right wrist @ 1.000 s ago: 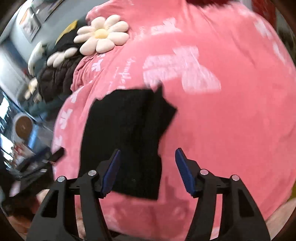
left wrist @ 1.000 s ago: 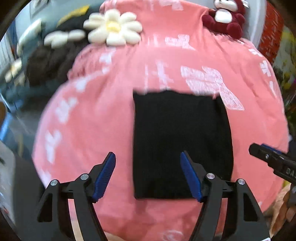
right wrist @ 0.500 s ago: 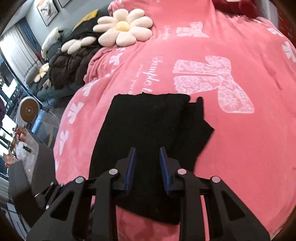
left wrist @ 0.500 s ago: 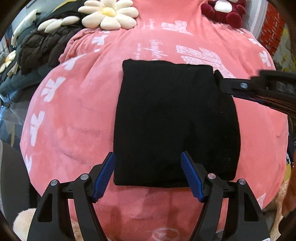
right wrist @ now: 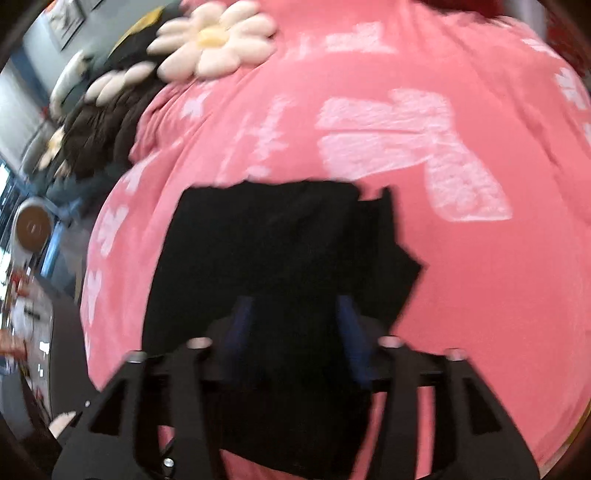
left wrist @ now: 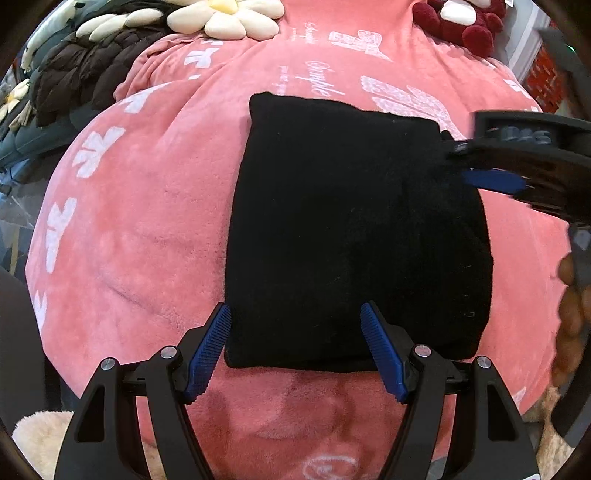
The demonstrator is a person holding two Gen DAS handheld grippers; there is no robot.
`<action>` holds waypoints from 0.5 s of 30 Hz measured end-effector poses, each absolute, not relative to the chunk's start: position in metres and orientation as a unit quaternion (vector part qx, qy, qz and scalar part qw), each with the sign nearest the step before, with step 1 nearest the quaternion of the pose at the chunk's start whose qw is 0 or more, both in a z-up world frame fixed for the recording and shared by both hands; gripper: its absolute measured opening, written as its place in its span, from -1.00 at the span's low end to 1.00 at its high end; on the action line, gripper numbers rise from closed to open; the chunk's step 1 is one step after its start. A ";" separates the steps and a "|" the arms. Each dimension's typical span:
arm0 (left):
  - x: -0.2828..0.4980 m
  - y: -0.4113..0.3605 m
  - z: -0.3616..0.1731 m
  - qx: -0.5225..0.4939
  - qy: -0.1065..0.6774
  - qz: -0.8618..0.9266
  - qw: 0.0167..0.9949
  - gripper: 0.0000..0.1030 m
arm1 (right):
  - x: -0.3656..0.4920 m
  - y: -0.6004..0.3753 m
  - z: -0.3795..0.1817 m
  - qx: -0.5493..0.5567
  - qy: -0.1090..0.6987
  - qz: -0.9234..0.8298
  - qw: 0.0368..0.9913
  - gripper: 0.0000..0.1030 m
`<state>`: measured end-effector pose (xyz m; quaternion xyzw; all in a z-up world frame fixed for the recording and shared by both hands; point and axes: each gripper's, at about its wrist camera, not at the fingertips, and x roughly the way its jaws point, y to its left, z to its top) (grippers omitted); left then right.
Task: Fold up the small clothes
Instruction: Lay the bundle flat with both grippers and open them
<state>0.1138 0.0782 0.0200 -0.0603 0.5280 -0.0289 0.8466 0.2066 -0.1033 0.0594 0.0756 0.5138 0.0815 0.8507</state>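
A small black garment (left wrist: 354, 236) lies folded into a rough rectangle on a pink blanket (left wrist: 147, 229). My left gripper (left wrist: 295, 350) is open, its blue pads straddling the garment's near edge. My right gripper (left wrist: 491, 177) reaches in from the right at the garment's far right corner. In the right wrist view, which is blurred, the right gripper (right wrist: 295, 332) is partly open over the black garment (right wrist: 277, 251), with cloth between its fingers.
A daisy-shaped cushion (left wrist: 225, 18) and a dark brown quilted item (left wrist: 81, 74) lie at the back left. A red plush toy (left wrist: 458, 18) sits at the back right. A beige plush (left wrist: 33, 439) is at the near left.
The right gripper, nearly closed half a second ago, has opened wider over the garment. Both grippers have come closer to the garment; the left stays open at its near edge.
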 end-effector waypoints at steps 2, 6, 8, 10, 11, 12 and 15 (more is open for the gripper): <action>0.115 0.079 0.018 -0.064 0.531 -0.028 0.845 0.36 | 0.202 -0.117 0.058 0.080 0.514 0.063 0.852 0.10; 0.113 0.080 0.016 -0.071 0.532 -0.026 0.843 0.36 | 0.168 -0.144 0.051 0.079 0.509 0.038 0.856 0.18; 0.113 0.080 0.015 -0.072 0.534 -0.025 0.842 0.36 | 0.150 -0.151 0.046 0.074 0.508 0.033 0.858 0.25; 0.111 0.079 0.016 -0.072 0.530 -0.022 0.845 0.36 | 0.129 -0.158 0.040 0.064 0.506 0.031 0.860 0.36; 0.110 0.078 0.016 -0.073 0.528 -0.021 0.846 0.36 | 0.120 -0.160 0.038 0.058 0.503 0.029 0.862 0.44; 0.108 0.077 0.017 -0.073 0.526 -0.018 0.847 0.36 | 0.111 -0.162 0.036 0.052 0.500 0.027 0.864 0.51; 0.101 0.073 0.020 -0.075 0.516 -0.009 0.854 0.36 | 0.095 -0.168 0.034 0.054 0.497 0.026 0.866 0.67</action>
